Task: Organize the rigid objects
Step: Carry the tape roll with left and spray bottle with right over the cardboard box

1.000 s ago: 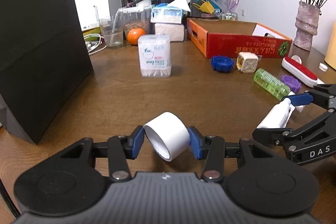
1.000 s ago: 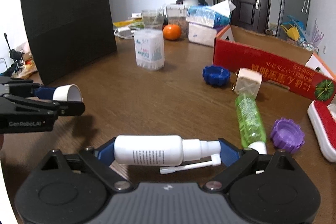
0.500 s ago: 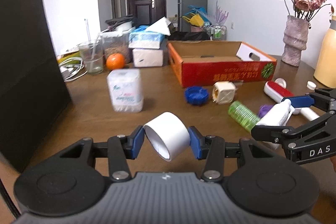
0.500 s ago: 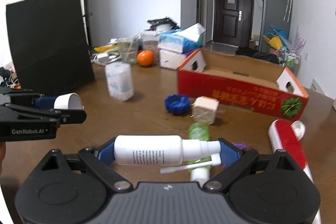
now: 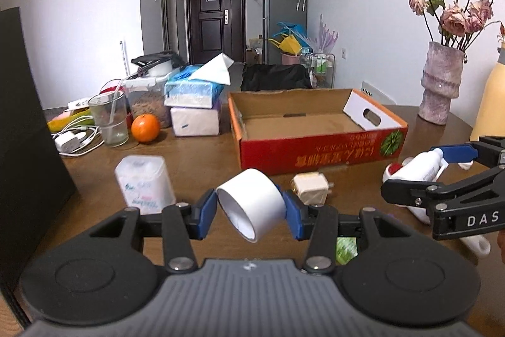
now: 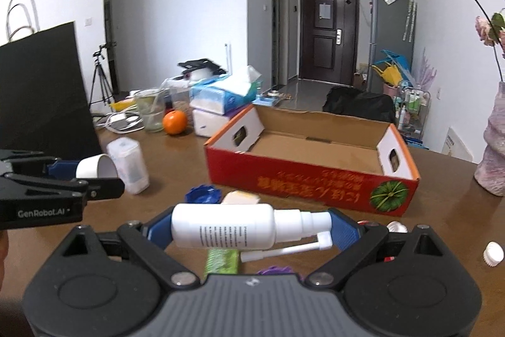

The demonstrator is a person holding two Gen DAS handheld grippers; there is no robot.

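Observation:
My left gripper (image 5: 251, 209) is shut on a short white tube (image 5: 252, 204), held above the table with its open end tilted toward the camera; the tube (image 6: 96, 168) also shows at the left of the right wrist view. My right gripper (image 6: 246, 229) is shut on a white spray bottle (image 6: 227, 228) lying crosswise between the blue pads, nozzle to the right; the spray bottle (image 5: 416, 165) also appears at the right of the left wrist view. An open red cardboard box (image 5: 318, 147) (image 6: 311, 183) lies ahead, its brown floor bare.
On the brown table lie a white plug adapter (image 5: 311, 188), a blue lid (image 6: 202, 195), a green bottle (image 6: 221, 261), a purple lid (image 6: 274, 270) and a cotton-swab box (image 5: 145, 182). A black paper bag (image 5: 28, 128) stands left, a vase (image 5: 440, 84) right, an orange (image 5: 145, 128) and tissue packs behind.
Both grippers have risen and moved forward toward the red box, each keeping its object. The box now looks larger and nearer, and the small items on the table sit lower in view.

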